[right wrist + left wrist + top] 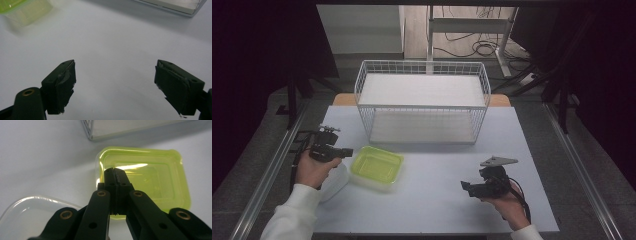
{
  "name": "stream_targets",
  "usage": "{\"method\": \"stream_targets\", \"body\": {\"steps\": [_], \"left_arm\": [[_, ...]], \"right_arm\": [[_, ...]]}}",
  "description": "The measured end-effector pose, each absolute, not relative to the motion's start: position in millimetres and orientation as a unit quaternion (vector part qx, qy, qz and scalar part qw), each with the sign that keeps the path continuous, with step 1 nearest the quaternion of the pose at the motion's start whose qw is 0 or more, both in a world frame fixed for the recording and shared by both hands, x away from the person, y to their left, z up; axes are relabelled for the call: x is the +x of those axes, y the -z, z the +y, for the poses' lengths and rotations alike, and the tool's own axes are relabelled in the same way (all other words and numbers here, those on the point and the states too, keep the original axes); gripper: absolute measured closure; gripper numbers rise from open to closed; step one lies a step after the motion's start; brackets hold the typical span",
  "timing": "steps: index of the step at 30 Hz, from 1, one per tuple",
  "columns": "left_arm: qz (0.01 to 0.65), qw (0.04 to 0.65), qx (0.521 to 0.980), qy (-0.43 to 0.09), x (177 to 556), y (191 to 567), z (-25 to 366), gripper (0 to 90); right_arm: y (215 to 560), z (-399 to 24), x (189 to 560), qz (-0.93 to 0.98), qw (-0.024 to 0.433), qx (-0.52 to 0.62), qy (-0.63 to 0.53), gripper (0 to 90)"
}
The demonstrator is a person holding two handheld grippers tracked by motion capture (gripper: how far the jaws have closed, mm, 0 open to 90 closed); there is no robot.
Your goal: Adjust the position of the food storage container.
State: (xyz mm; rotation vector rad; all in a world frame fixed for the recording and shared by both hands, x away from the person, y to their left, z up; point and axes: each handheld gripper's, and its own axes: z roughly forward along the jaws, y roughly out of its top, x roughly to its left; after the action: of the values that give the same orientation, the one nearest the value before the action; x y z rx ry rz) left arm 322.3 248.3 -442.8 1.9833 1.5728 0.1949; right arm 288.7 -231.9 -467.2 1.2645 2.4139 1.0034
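Closest to the camera, two forearms in white sleeves come in from the bottom of the high view, each hand holding one gripper. On the left side, the left gripper (343,152) hangs over the table (437,200) with its two black jaws pressed together and nothing between them; in the left gripper view the tips (115,173) are over the near rim of the yellow-green container (150,175). On the right side, the right gripper (464,187) is well apart from everything else, and in the right gripper view its jaws are spread wide over bare table surface, holding nothing. One yellow-green container (377,166) lies on the table just beside the left gripper, open side up. One clear lid (27,217) lies near the left hand, partly hidden under it in the high view, touching or almost touching the container; I cannot tell which. One white wire basket (422,100) stands at the far side of the table, behind the container and apart from it. Beyond the table, cables (477,47) lie on the floor.
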Motion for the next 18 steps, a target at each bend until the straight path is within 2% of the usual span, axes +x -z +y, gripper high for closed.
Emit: {"method": "stream_targets", "body": {"steps": [18], "left_arm": [[0.606,0.221,0.762,-0.063,355,472,248,90.0]], "right_arm": [[470,-230,289,0.826,0.102,0.433,-0.345,17.1]]}}
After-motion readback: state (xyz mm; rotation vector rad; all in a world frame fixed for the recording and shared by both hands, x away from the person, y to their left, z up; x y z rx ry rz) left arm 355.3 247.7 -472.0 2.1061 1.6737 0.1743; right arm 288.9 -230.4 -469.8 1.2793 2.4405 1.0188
